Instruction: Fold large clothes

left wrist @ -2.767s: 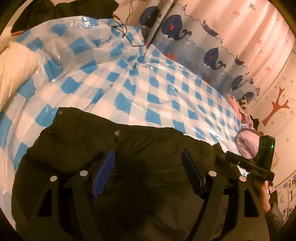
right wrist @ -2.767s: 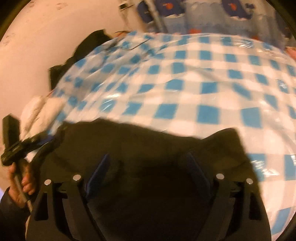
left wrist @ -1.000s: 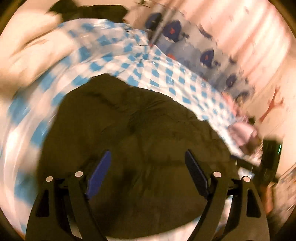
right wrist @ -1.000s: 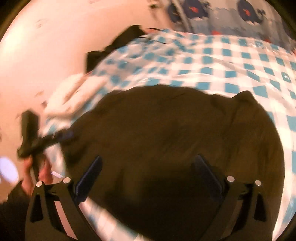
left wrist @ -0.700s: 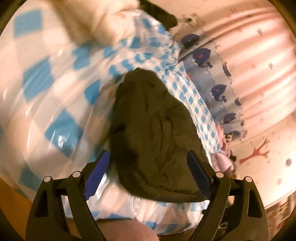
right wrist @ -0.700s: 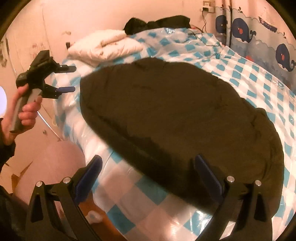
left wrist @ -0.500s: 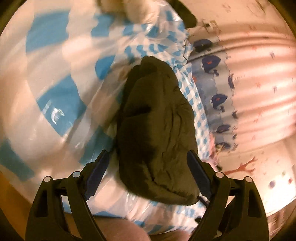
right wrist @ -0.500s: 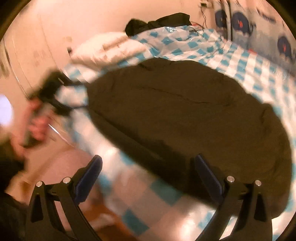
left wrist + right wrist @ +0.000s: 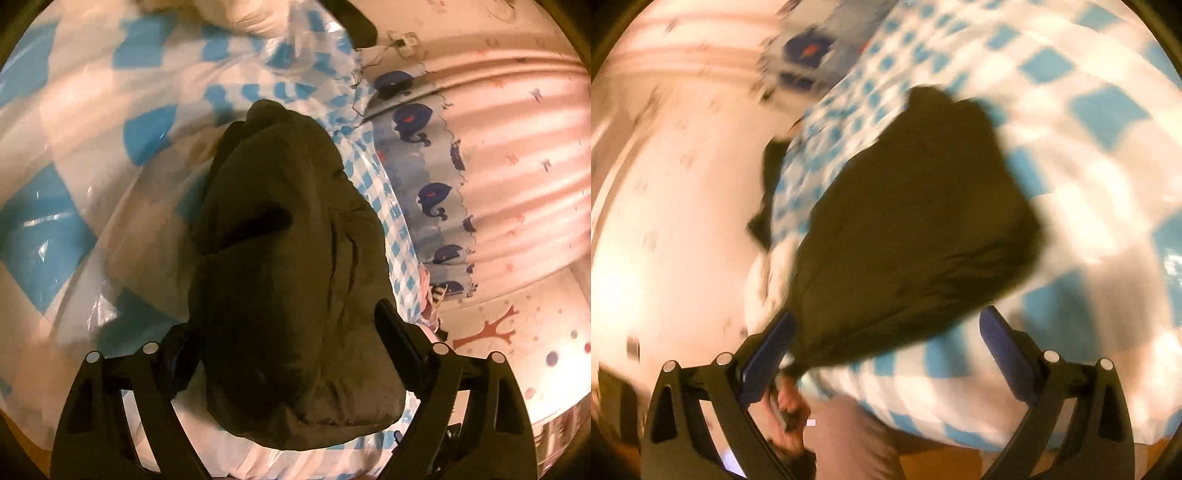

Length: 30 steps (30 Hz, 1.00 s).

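A dark, thick folded garment [image 9: 288, 273] lies on a bed with a blue-and-white checked plastic cover [image 9: 55, 229]. It also shows, blurred, in the right wrist view [image 9: 908, 221]. My left gripper [image 9: 288, 339] is open, its fingers either side of the garment's near end, holding nothing. My right gripper [image 9: 886, 332] is open and empty at the garment's near edge. The hand with the other gripper [image 9: 786, 406] shows low in the right wrist view.
A white pillow [image 9: 236, 18] lies at the head of the bed. A whale-print curtain [image 9: 428, 192] and pink wall [image 9: 517, 147] stand beyond the bed. Dark clothes [image 9: 764, 218] lie at the far bed end. The bed's near edge [image 9: 923, 424] drops to the floor.
Both grippers have pulled back off the garment and swung to its ends. The garment now lies as a narrower folded bundle. The right wrist view is blurred from fast motion.
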Tool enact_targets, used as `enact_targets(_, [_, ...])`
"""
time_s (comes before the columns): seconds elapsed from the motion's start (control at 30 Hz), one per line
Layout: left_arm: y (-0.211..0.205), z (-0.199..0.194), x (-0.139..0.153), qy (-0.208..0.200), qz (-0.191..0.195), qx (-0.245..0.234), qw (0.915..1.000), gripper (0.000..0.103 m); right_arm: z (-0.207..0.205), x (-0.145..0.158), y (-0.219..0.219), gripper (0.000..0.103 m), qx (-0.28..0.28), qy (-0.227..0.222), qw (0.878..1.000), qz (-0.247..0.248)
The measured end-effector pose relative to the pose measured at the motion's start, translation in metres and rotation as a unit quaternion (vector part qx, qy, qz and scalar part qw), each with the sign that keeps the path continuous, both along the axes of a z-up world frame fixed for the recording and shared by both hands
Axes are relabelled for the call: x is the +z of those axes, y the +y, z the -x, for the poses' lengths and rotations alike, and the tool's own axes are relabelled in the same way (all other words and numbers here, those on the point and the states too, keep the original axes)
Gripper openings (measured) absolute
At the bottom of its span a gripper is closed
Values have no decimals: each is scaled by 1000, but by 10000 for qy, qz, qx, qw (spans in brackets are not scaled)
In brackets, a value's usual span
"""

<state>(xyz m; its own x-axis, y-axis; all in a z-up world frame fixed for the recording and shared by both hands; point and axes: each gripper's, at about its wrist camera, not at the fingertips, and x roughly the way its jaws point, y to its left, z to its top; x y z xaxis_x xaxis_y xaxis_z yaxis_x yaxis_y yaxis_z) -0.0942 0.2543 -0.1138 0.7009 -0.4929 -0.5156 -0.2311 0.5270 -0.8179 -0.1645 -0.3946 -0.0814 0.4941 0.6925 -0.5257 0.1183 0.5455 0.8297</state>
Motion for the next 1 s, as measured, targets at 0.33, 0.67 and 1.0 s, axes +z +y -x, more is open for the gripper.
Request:
enact_targets(0.33, [8,-6,-15,192,279,149,9993,83,-26,-44,-21,96,-636,328,9944,-778])
enact_targets(0.67, [14,-11,-31,486,261,217,9982,50,-60,-63,-24,39,-648,297,9942,-811])
enact_targets(1.0, [10,5,17,-145,280,-93,9995,16,-25,-9,-21,15,-358,-476,9950,-805])
